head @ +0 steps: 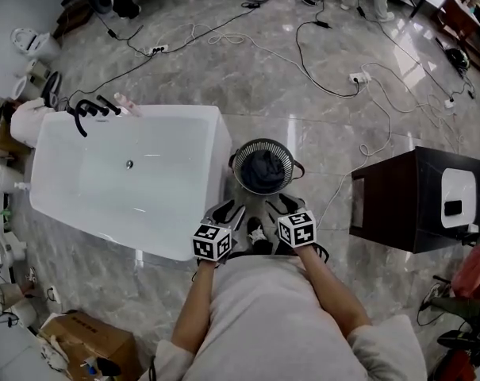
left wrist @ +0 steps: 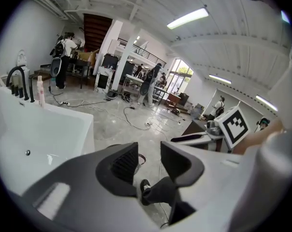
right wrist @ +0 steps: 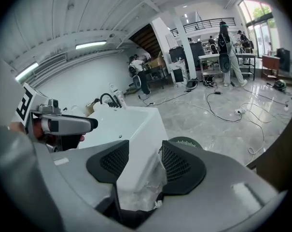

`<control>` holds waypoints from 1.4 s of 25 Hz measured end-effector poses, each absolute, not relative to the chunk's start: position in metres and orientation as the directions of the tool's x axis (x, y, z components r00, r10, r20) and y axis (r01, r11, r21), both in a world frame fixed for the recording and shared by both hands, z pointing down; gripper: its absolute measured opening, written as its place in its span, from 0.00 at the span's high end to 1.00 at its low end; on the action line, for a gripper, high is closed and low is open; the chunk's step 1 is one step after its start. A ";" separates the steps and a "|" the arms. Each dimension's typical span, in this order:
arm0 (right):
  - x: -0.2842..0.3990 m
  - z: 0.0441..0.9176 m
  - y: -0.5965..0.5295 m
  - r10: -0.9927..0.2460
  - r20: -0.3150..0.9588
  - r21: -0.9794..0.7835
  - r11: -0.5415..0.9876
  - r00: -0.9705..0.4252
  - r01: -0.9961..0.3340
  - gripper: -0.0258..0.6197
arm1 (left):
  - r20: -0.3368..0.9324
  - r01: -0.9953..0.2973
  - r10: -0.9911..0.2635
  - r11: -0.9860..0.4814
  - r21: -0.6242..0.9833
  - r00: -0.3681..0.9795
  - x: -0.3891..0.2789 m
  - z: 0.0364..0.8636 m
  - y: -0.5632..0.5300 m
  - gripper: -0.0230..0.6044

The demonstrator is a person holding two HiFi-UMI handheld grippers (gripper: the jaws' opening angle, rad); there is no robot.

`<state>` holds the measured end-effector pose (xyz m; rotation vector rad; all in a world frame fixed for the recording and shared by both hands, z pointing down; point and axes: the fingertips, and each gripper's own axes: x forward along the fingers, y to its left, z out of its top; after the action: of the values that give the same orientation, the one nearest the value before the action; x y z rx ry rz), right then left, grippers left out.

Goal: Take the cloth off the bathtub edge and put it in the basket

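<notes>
Head view showed the grey floor [head: 303,78] around everything, with cables [head: 382,94] lying on it far beyond the fingers [head: 233,209]. The white bathtub [head: 144,181] stood ahead and to the left of the left fingers, and its near corner was close to them. A dark cabinet [head: 398,201] stood to the right of the right fingers, well apart from them. The round basket [head: 243,151] stood on the floor just ahead of both pairs of fingers, between the bathtub and the cabinet. The dark cloth [head: 262,171] lay inside the basket, and the bathtub edge was bare.

The left gripper [head: 226,210] and the right gripper [head: 285,205] were held side by side close to the person's body, both pointing down toward the basket.

In the left gripper view, the left gripper [left wrist: 148,151] had its fingers a narrow gap apart and held nothing. Only the floor and the person's shoe [left wrist: 145,187] showed through the gap.

In the right gripper view, the right gripper [right wrist: 145,153] also had a narrow gap and no load. The bathtub [right wrist: 136,129] corner showed between its fingers, and the basket [right wrist: 184,141] rim just behind the right one.
</notes>
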<state>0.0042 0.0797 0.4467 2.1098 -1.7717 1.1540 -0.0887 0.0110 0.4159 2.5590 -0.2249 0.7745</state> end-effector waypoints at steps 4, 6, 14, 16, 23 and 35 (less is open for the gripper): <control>0.002 0.441 0.084 -0.786 0.616 -0.326 -0.311 0.049 -0.893 0.64 | 0.552 -0.282 -0.019 -0.874 0.395 0.834 -0.092 0.417 0.014 0.64; 0.004 0.435 0.083 -0.799 0.598 -0.320 -0.319 0.071 -0.892 0.64 | 0.541 -0.277 -0.017 -0.872 0.404 0.841 -0.089 0.415 0.012 0.64; 0.027 0.428 0.100 -0.806 0.572 -0.328 -0.395 0.153 -0.858 0.82 | 0.514 -0.237 0.005 -0.884 0.404 0.858 -0.063 0.408 0.019 0.66; 0.033 0.426 0.101 -0.807 0.567 -0.334 -0.407 0.164 -0.850 0.84 | 0.510 -0.225 0.008 -0.891 0.394 0.860 -0.057 0.406 0.019 0.70; 0.042 0.424 0.104 -0.820 0.544 -0.334 -0.408 0.179 -0.850 0.96 | 0.536 -0.243 0.019 -0.878 0.413 0.844 -0.058 0.414 0.021 0.87; 0.040 0.436 0.107 -0.799 0.579 -0.320 -0.403 0.159 -0.858 0.96 | 0.581 -0.222 0.020 -0.913 0.342 0.814 -0.061 0.420 0.022 0.87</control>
<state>0.0401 0.1074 0.4363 2.3271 -1.6682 1.0755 -0.0614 0.0225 0.4201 2.6008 -0.1517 0.8387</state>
